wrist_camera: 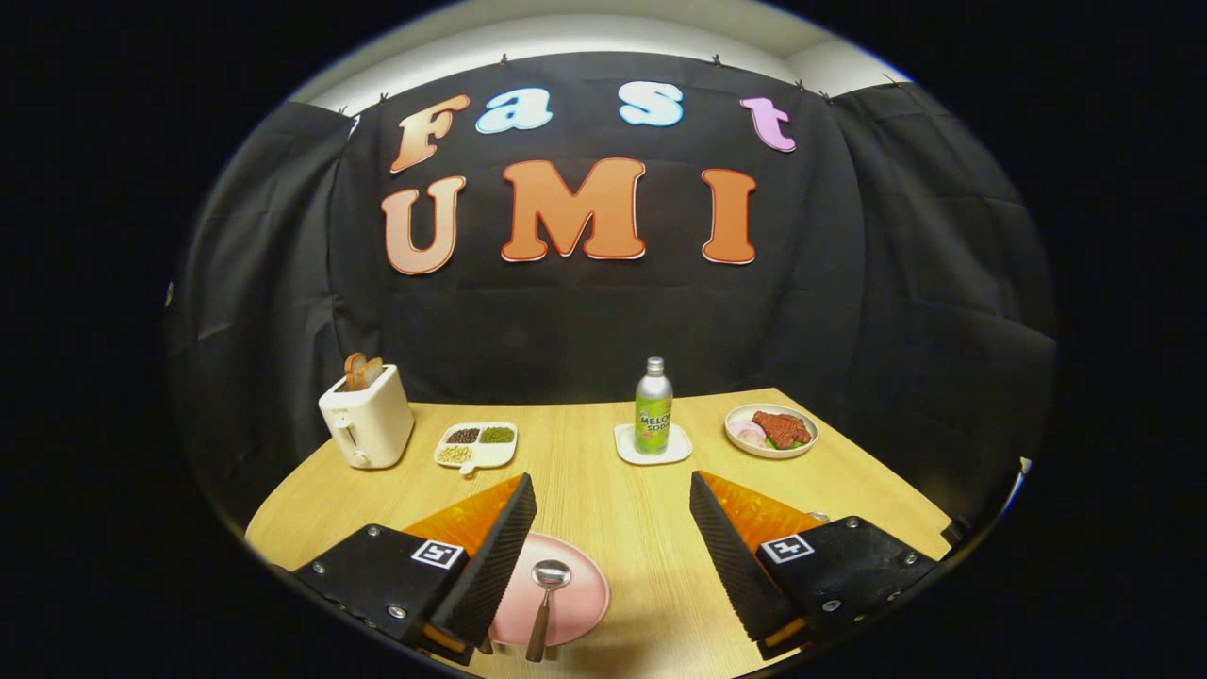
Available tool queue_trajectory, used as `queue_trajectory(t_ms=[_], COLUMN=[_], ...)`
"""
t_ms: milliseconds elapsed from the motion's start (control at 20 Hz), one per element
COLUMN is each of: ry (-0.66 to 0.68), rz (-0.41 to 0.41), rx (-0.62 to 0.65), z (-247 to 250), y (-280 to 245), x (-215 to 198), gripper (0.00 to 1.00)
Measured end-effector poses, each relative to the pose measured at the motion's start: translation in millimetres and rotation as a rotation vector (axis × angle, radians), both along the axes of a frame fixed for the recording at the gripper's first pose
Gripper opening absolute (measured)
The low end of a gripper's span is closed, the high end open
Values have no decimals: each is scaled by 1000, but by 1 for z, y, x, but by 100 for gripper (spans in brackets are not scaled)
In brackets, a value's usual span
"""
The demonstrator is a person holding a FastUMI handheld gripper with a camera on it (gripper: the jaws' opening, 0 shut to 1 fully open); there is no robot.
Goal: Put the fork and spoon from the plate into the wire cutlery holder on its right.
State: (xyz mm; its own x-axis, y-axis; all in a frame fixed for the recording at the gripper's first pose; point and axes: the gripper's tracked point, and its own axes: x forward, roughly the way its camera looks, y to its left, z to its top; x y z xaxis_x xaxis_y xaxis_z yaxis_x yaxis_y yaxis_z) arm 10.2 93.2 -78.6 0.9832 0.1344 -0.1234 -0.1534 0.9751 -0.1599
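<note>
My gripper (613, 495) is open, its two ribbed black fingers spread wide above the wooden table (603, 490) with nothing between them. A pink plate (575, 604) lies partly under the left finger (495, 556). On the plate rests a metal spoon (545, 596), bowl pointing away from me, just inside the left finger. The fork is hidden from me. A small bit of metal (818, 517) peeks out behind the right finger (731, 556); whether it is the wire holder I cannot tell.
Along the back of the table stand a cream toaster (366, 417) with toast, a white divided dish (476, 445) of beans, a green soda bottle (653, 407) on a white coaster, and a plate of food (771, 431). Black cloth walls the booth.
</note>
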Motion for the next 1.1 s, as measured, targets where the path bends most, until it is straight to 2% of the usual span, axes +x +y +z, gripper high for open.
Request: queue_trajectory(t_ms=[300, 1100], ry=[40, 230], rz=[47, 68], rx=[-43, -96], z=[-39, -143], y=[21, 28], x=[-6, -17], gripper=[98, 99])
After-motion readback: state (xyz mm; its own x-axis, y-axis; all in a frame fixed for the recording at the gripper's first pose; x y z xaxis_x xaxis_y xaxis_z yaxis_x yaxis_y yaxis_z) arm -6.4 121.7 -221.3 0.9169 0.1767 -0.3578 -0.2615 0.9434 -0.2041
